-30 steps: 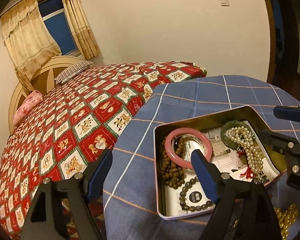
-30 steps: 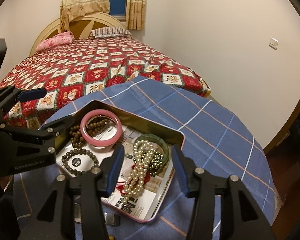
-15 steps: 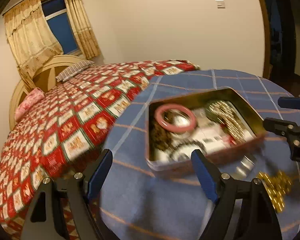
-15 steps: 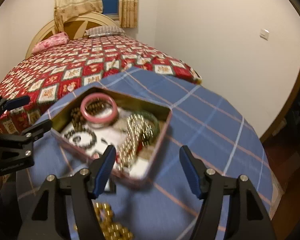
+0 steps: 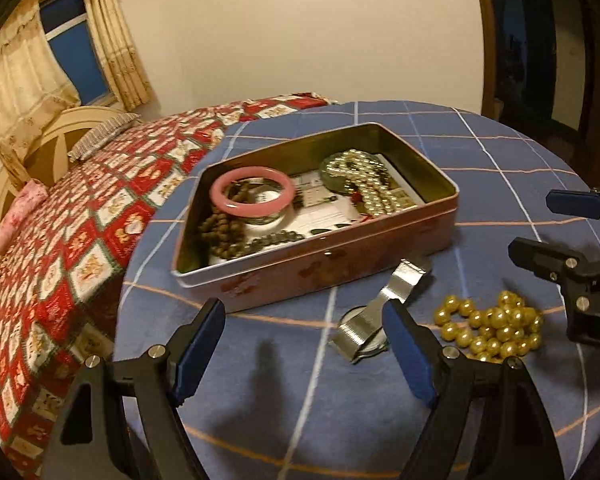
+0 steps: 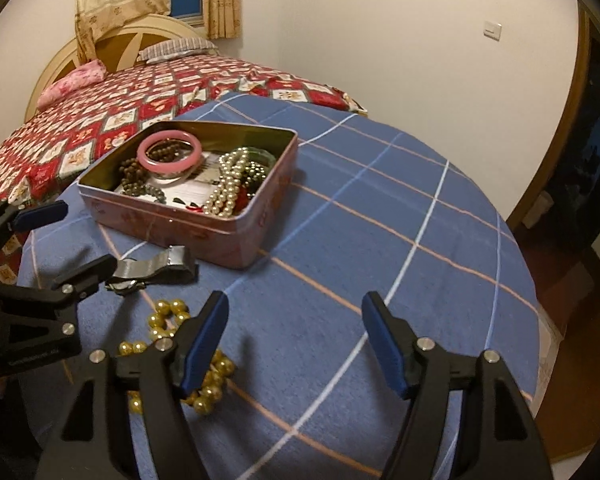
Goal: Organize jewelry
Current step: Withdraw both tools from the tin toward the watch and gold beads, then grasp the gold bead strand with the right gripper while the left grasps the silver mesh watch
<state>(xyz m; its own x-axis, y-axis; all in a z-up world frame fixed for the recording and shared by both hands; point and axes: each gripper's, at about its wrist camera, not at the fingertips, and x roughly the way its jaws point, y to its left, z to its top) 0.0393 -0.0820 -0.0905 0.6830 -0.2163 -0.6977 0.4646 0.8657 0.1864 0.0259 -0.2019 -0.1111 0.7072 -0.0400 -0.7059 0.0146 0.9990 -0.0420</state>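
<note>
left gripper (image 5: 304,344) jaws apart, empty, over cloth (image 5: 500,152) before tin (image 5: 320,264) | right gripper (image 6: 294,340) jaws just been opening, nothing between them | tin holds pink bangle (image 5: 252,194), pearls (image 5: 372,188), brown beads (image 5: 220,236) | watch (image 5: 380,312) and gold beads (image 5: 492,328) lie on cloth beside tin, apart from both grippers
</note>
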